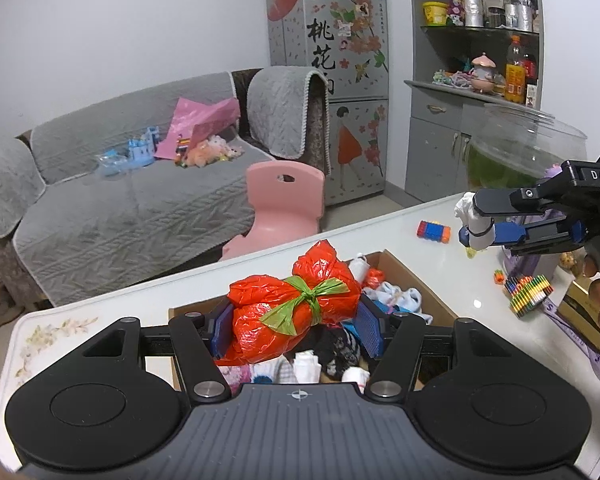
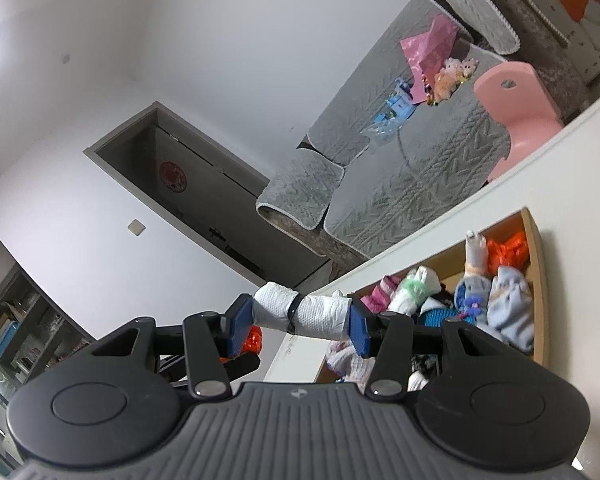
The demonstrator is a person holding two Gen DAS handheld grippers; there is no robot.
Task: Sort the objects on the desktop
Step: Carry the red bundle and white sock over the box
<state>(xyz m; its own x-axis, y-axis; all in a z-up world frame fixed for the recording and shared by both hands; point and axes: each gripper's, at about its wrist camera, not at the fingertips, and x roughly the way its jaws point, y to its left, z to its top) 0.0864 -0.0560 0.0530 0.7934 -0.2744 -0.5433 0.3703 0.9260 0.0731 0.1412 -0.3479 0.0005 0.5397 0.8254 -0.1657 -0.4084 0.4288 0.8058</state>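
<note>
My left gripper (image 1: pixel 296 326) is shut on a red plastic bag bundle (image 1: pixel 296 308) tied with a green strip, held above an open cardboard box (image 1: pixel 432 292) full of socks and small clothes. My right gripper (image 2: pixel 300 322) is shut on a white paper-towel roll (image 2: pixel 304 314) bound by a black band, held in the air beside the box (image 2: pixel 534 256). In the left wrist view the right gripper (image 1: pixel 474 220) shows at the right edge with the white roll (image 1: pixel 478 224) in its blue pads, a hand on its handle.
On the white table (image 1: pixel 380 232) lie a small blue-red block toy (image 1: pixel 434 232), a rainbow spring toy (image 1: pixel 528 292), purple fabric (image 1: pixel 592 354) and a clear container (image 1: pixel 528 148). A pink chair (image 1: pixel 282 204), grey sofa (image 1: pixel 140 208), fridge and shelf stand beyond.
</note>
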